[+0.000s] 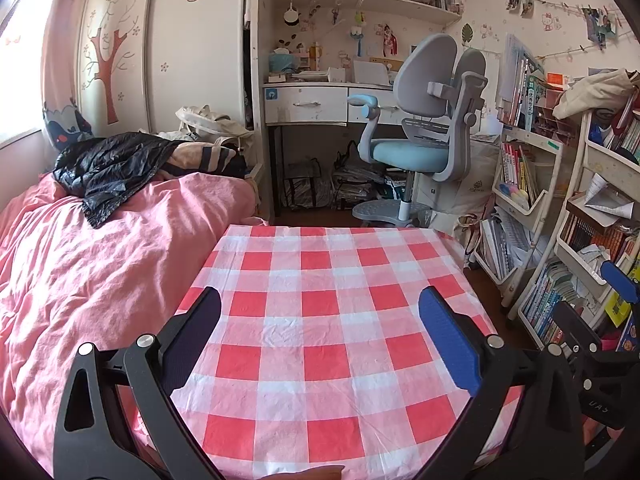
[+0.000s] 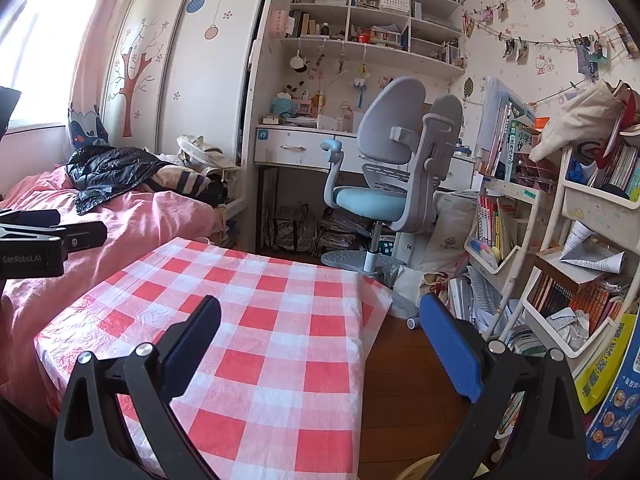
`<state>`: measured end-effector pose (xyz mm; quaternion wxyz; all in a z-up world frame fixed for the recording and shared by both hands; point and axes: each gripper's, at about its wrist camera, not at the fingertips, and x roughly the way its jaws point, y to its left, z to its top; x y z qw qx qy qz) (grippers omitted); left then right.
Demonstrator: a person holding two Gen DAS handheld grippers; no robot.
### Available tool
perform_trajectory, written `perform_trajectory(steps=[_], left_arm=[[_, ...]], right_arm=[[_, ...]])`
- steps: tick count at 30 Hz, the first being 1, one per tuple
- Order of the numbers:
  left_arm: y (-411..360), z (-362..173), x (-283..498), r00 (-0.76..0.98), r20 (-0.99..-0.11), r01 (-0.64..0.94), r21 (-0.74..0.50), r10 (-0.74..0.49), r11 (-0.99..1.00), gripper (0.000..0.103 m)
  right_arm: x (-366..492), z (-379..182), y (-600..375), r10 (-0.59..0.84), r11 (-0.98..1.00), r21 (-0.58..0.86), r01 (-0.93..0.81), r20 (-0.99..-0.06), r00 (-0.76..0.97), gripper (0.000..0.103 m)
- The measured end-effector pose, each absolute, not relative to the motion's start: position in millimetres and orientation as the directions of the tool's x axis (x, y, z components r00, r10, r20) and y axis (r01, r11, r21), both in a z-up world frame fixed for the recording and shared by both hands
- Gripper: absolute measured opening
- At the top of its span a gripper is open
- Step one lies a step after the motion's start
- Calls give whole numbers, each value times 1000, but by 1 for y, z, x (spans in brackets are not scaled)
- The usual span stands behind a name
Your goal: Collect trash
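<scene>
My left gripper [image 1: 320, 300] is open above a table with a red and white checked cloth [image 1: 320, 264], nothing between its fingers. My right gripper [image 2: 320, 304] is open too, hovering over the table's right edge [image 2: 360, 320] and the wooden floor. No trash lies on the cloth. A crumpled black plastic bag [image 1: 108, 168] rests on the pink bed, also visible as the black bag [image 2: 108, 172] in the right wrist view. Part of the right gripper [image 1: 618, 280] shows at the left wrist view's right edge. The left gripper's body [image 2: 48, 236] shows at the left of the right wrist view.
A pink bed [image 1: 80, 280] lies left of the table. A grey and blue desk chair [image 2: 384, 184] stands before a white desk [image 2: 296, 148]. White shelf carts [image 2: 560, 280] crammed with books and crumpled paper [image 2: 572, 320] stand on the right. Bags [image 2: 296, 232] sit under the desk.
</scene>
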<state>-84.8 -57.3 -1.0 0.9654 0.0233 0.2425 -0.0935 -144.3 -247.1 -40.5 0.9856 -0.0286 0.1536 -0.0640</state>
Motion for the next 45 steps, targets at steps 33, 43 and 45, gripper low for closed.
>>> perform_trajectory(steps=[33, 43, 45], left_arm=[[-62, -7, -84, 855, -485, 202, -16, -184, 979, 96], [-63, -9, -83, 854, -490, 191, -19, -176, 981, 96], [-64, -10, -83, 848, -495, 196, -37, -188, 980, 96]], right_arm=[[-145, -44, -245, -122, 992, -81, 102, -312, 942, 95], [-144, -44, -244, -116, 992, -90, 91, -320, 940, 95], [-143, -44, -243, -114, 992, -91, 88, -325, 939, 95]])
